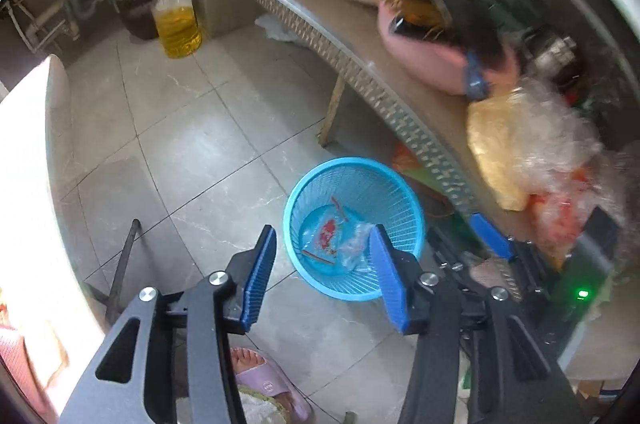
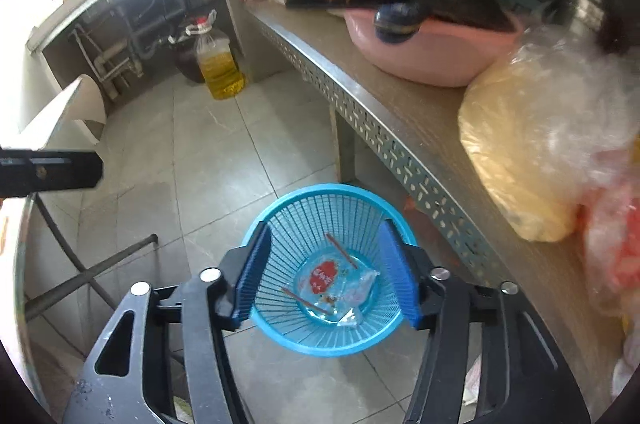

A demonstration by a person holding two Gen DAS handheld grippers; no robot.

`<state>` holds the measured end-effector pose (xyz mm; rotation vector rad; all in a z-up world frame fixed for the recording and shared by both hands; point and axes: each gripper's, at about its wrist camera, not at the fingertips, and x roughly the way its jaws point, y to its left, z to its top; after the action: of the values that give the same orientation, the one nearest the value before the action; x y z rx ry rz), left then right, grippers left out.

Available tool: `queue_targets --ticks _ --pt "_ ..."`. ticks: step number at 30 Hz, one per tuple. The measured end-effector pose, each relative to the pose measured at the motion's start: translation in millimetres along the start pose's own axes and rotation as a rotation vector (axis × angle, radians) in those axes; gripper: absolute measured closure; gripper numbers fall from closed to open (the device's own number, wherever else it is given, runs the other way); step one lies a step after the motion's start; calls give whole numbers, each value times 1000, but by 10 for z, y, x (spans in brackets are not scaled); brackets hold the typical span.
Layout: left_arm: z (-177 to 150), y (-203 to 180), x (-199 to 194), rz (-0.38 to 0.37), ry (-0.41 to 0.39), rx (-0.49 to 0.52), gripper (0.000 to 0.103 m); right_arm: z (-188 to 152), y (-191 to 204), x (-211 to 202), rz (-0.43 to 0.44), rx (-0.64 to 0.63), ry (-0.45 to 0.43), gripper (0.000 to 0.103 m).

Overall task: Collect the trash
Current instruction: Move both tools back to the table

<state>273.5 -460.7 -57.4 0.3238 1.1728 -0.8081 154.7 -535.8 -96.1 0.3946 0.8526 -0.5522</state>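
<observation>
A blue plastic mesh basket (image 1: 400,200) stands on the tiled floor beside a low shelf; it also shows in the right wrist view (image 2: 280,216). Inside lie clear plastic wrappers with red print (image 1: 329,230) (image 2: 324,276) and thin red sticks (image 2: 342,250). My left gripper (image 1: 322,234) is open and empty, above the basket's near left side. My right gripper (image 2: 326,236) is open and empty, directly above the basket. The right gripper's blue finger and black body (image 1: 490,236) show at the right of the left wrist view.
A low wooden shelf with a perforated metal edge (image 2: 384,144) holds a pink basin (image 2: 432,52), a yellow bag (image 2: 516,160), clear plastic bags and clutter. An oil bottle (image 1: 178,24) stands at the back by pipes. A foot in a pink slipper (image 1: 264,376) is below. A folding table's edge and legs (image 2: 92,264) are on the left.
</observation>
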Motion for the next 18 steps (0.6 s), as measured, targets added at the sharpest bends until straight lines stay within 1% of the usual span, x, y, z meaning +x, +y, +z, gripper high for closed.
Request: queue_targets --ticks 2,7,9,11,15,18 --pt "-76 11 -285 -19 -35 18 50 -7 44 -170 -2 -2 -18 35" --pt "-356 136 -1036 -32 -130 36 40 -29 186 -617 -15 -17 -84 12" --pt "-520 235 -1375 -32 -182 32 36 -31 290 -765 -17 -37 -108 8" --pt "-686 326 -1659 -27 -227 28 33 -31 396 -915 -20 -59 -132 8" --pt "-1124 544 -2192 -9 -305 20 29 -52 621 -1221 -35 -118 -188 8" --pt "-1490 770 -2513 6 -360 -24 27 -89 820 -1440 -22 -172 -227 8"
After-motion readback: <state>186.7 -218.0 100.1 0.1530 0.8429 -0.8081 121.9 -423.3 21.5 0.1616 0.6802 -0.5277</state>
